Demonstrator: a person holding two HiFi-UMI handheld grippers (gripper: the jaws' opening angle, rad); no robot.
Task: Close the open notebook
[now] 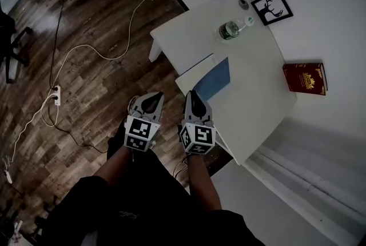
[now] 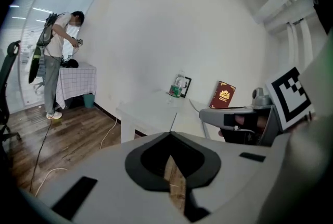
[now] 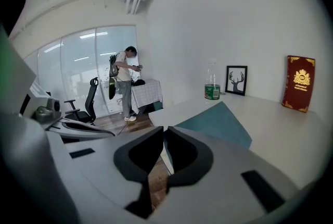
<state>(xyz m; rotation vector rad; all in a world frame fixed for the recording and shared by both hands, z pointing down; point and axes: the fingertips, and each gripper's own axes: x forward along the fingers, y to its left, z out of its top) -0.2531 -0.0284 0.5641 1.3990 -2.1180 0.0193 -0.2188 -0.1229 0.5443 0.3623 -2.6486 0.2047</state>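
The open notebook lies at the near edge of the white table, its blue cover tilted up beside a white page. In the left gripper view the notebook shows only as a thin edge. Both grippers hover side by side in front of the table, over the floor. My right gripper points at the notebook's near corner, jaws shut and empty. My left gripper is further left, off the table, also shut on nothing.
A red book, a plastic bottle and a framed deer picture stand at the table's far side by the wall. White cables run over the wooden floor to a power strip. A person stands far off.
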